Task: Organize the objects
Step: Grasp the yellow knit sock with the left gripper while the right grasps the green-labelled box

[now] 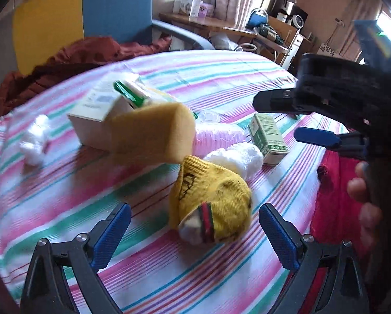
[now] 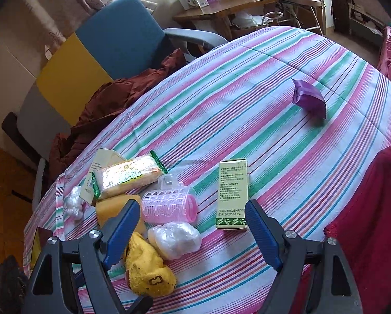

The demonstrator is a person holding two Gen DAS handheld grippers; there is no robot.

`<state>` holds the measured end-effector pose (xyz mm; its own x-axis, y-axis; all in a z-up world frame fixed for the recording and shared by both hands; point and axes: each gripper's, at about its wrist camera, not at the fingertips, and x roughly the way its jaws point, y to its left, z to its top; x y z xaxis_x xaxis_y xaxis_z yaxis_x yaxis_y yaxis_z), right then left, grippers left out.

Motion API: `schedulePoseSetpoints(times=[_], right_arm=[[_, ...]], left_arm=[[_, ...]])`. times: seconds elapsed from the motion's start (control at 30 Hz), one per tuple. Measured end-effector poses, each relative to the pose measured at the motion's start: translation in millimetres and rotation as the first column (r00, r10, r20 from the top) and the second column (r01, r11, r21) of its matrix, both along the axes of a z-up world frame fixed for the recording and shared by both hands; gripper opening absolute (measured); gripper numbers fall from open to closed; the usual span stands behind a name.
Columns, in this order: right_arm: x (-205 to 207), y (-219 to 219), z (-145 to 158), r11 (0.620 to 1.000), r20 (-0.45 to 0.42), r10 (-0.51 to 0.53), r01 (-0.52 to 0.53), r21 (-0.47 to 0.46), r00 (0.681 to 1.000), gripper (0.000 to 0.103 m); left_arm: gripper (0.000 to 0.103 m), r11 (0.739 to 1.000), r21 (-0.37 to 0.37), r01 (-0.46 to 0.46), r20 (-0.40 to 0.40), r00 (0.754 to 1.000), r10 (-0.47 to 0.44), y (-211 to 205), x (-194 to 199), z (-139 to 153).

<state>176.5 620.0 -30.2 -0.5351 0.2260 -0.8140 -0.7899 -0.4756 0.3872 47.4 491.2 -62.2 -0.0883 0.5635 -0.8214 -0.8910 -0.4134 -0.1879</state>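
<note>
Left gripper (image 1: 195,238): jaws wide apart, nothing pressed between the pads. A yellow sock (image 1: 211,204) lies on the striped sheet (image 1: 64,198) just ahead of it, between the line of the two fingers but clear of both.

Right gripper (image 2: 193,231): jaws wide, empty, hanging over the same cluster. In the left wrist view it enters from the right edge, carried by a hand (image 1: 362,196).

Beyond the sock, touching or just beside it: a crumpled clear plastic bundle (image 2: 176,239) and a yellow sponge (image 1: 151,133); the sponge is blurred in the left wrist view.

Next row: a pink hair roller (image 2: 169,204), and to its right a green-and-white carton (image 2: 232,196) lying flat, apart from the roller. A wrapped snack bar (image 2: 127,176) rests on a white box (image 1: 91,120) at the left of the group. A second clear plastic wad (image 2: 74,205) lies left of the box.

Well apart, farther up the bed: a purple packet (image 2: 309,99).

Background: a rust-coloured blanket (image 2: 111,104) and a blue-and-yellow chair (image 2: 111,47).
</note>
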Motion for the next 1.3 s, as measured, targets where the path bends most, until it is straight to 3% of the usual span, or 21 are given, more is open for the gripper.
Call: schedulePoseSetpoints(times=[0.17, 0.23, 0.33, 0.4, 0.5, 0.7, 0.97, 1.1, 1.3], right_arm=[[-5.2, -2.2, -2.8, 1.000, 0.040, 0.014, -0.015, 0.018, 0.999, 0.084], [-7.4, -3.1, -2.8, 0.999, 0.061, 0.016, -0.019, 0.036, 0.998, 0.084], [-10.3, -3.9, -3.5, 0.998, 0.092, 0.017, -0.023, 0.060, 0.996, 0.084], [-11.3, -3.4, -4.3, 0.997, 0.111, 0.015, -0.023, 0.071, 0.994, 0.084], [-11.5, -1.3, -5.4, 0.996, 0.142, 0.000, -0.013, 0.093, 0.990, 0.084], [-7.3, 5.9, -10.4, 0.994, 0.181, -0.042, 0.023, 0.105, 0.983, 0.084], [21.5, 28.3, -17.6, 0.983, 0.149, -0.184, 0.180, 0.039, 0.972, 0.084], [10.4, 25.0, -21.0, 0.990, 0.174, -0.139, 0.133, 0.044, 0.975, 0.084], [-15.2, 17.4, -35.0, 0.997, 0.276, -0.048, 0.030, 0.071, 0.960, 0.081]], left_arm=[[0.093, 1.000, -0.031, 0.001, 0.091, 0.996, 0.002, 16.5, -9.4, -20.8], [0.091, 1.000, -0.013, -0.002, 0.080, 0.997, 0.003, 16.6, -10.6, -21.5], [0.078, 1.000, 0.000, 0.011, 0.058, 0.998, -0.011, 14.6, -9.4, -22.0], [0.059, 1.000, 0.015, 0.017, 0.061, 0.998, -0.018, 11.9, -8.7, -21.6], [0.051, 0.999, 0.020, 0.031, 0.059, 0.998, -0.032, 7.7, -5.5, -19.8], [0.049, 1.000, 0.028, 0.013, 0.030, 0.999, -0.014, -20.8, -0.1, -18.2], [0.049, 0.997, 0.039, -0.063, 0.039, 0.997, 0.061, -103.6, -6.1, -17.7], [0.050, 0.996, 0.045, -0.079, 0.038, 0.996, 0.078, -129.2, -4.5, -19.0], [0.050, 0.994, 0.050, -0.094, 0.051, 0.995, 0.092, -131.2, -6.7, -21.6]])
